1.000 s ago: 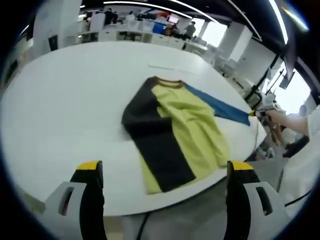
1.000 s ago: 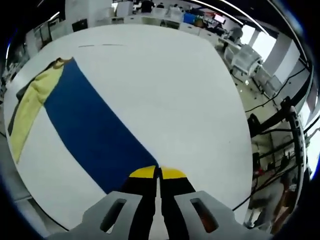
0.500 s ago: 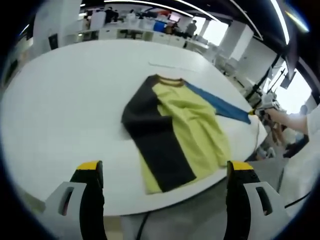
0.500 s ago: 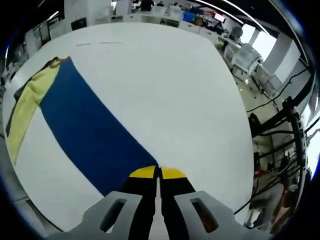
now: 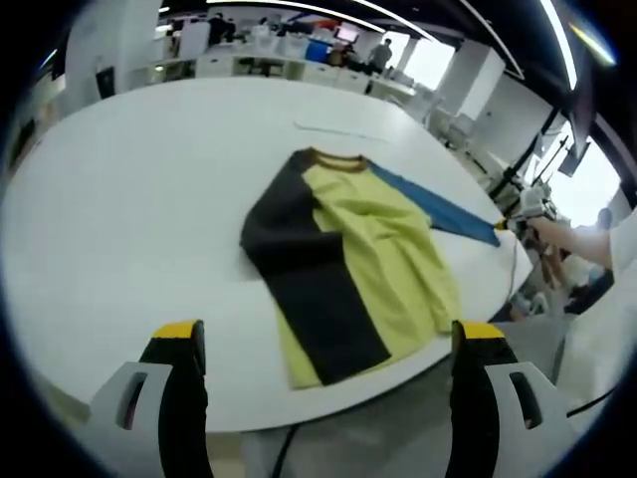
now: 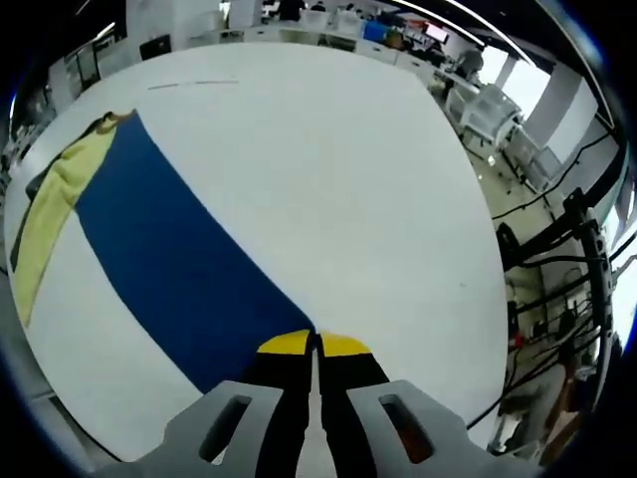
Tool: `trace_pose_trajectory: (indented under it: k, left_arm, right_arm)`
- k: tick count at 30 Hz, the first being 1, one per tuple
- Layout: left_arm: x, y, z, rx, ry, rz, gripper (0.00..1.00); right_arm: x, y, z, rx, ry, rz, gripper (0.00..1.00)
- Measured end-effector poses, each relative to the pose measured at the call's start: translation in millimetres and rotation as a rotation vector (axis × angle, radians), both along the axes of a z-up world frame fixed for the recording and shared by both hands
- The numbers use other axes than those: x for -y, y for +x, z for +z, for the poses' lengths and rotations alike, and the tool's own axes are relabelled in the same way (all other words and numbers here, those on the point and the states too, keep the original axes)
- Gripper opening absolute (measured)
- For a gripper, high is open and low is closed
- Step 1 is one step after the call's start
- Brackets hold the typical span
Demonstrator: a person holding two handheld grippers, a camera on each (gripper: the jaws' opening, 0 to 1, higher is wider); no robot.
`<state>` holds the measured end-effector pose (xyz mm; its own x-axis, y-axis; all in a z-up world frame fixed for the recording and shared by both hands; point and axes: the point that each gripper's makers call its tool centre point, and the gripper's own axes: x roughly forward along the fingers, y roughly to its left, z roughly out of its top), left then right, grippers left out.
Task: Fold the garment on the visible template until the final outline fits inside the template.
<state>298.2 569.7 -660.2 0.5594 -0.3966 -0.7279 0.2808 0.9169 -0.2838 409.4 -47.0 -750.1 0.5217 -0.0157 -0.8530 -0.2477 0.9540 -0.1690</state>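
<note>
A long-sleeved shirt (image 5: 348,259) lies flat on the white table (image 5: 129,199). Its body is yellow, its near sleeve is black and folded over the body, and its blue sleeve (image 5: 438,212) stretches out to the right. My left gripper (image 5: 323,344) hangs open above the table's near edge, well short of the shirt. In the right gripper view the blue sleeve (image 6: 169,259) runs from the yellow body (image 6: 50,214) down to my right gripper (image 6: 317,344), which is shut on the cuff. In the left gripper view that right gripper (image 5: 510,225) shows at the sleeve's far end, held by a hand.
A thin dark line (image 6: 194,84) is marked on the table beyond the shirt collar. Office desks, chairs and people stand past the table's far edge. Cables and stands (image 6: 557,269) rise from the floor beside the table's right side.
The right gripper has drawn the blue sleeve slightly, so the sleeve and yellow body sit a little further left in its view. The left gripper has not moved.
</note>
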Motion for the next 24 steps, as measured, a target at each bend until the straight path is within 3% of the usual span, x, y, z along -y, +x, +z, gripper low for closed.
trace_pose_trajectory:
  k: [24]
  left_arm:
    - [-0.5, 1.6, 0.9, 0.003, -0.002, 0.001, 1.00]
  right_arm:
    - [3.7, -2.6, -1.5, -0.002, -0.034, -0.007, 0.05]
